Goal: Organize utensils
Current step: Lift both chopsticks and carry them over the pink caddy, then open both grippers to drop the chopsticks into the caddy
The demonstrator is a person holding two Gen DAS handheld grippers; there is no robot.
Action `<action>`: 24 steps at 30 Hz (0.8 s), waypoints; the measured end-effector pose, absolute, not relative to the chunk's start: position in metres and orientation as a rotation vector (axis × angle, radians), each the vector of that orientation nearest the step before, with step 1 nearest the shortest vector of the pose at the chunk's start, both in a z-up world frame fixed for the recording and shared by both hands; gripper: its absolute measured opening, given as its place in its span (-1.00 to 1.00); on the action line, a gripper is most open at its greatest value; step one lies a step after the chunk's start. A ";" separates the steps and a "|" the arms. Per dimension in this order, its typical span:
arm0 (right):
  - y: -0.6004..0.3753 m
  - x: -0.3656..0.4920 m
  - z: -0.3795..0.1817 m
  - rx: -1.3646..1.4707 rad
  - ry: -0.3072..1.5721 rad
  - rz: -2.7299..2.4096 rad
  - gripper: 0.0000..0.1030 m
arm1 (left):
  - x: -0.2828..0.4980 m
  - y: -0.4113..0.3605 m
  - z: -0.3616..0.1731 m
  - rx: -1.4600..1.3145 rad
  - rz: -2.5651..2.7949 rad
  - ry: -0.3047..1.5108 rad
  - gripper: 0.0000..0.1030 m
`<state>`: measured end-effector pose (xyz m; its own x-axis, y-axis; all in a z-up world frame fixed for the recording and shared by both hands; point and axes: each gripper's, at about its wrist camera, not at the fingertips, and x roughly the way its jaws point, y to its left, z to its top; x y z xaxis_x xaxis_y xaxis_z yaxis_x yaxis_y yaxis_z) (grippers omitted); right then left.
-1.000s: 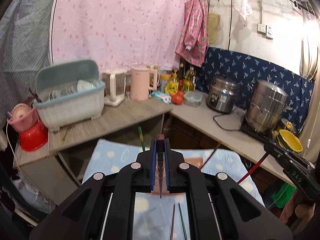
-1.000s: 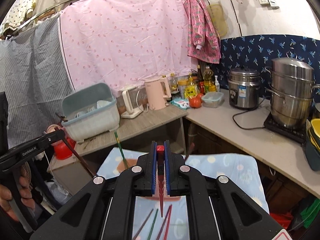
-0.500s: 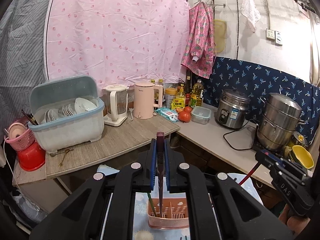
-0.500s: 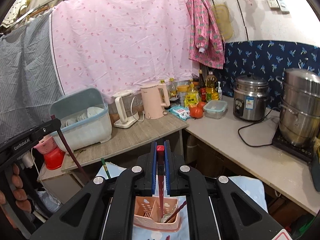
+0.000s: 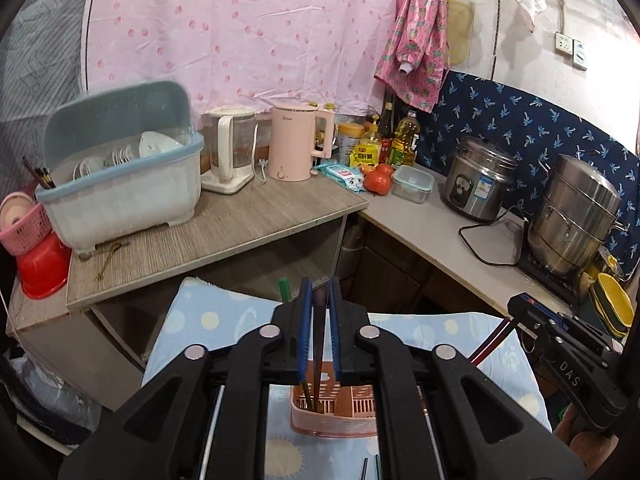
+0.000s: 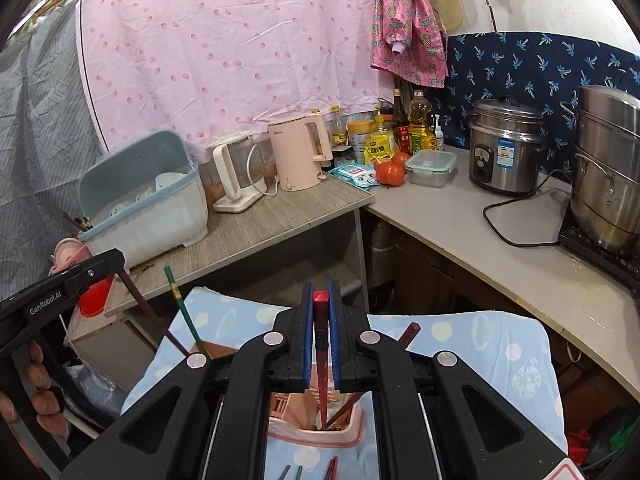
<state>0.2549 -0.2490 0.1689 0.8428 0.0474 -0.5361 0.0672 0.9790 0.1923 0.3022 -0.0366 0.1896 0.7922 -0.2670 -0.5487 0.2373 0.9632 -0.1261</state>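
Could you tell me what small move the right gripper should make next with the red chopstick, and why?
Probably open the right gripper and let go. Its pads are shut on the red chopstick, whose lower end already sits inside the pink holder, so releasing should drop it in. The left gripper is already opening around its dark chopstick over the same holder.

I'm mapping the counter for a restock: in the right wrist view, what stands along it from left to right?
Dish rack → clear jug → pink kettle → tomato → lidded container → rice cooker → steel steamer pot.
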 end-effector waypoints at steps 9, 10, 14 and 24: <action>-0.257 0.233 0.174 0.199 0.502 -0.081 0.00 | 0.291 -0.026 0.175 -0.055 -0.216 0.603 0.21; -0.256 0.230 0.174 0.198 0.503 -0.079 0.00 | 0.290 -0.026 0.174 -0.053 -0.214 0.604 0.21; -0.251 0.219 0.170 0.180 0.513 -0.077 0.00 | 0.280 -0.025 0.168 -0.046 -0.212 0.620 0.21; -0.236 0.182 0.142 0.154 0.583 -0.073 0.00 | 0.245 -0.021 0.142 -0.041 -0.222 0.672 0.21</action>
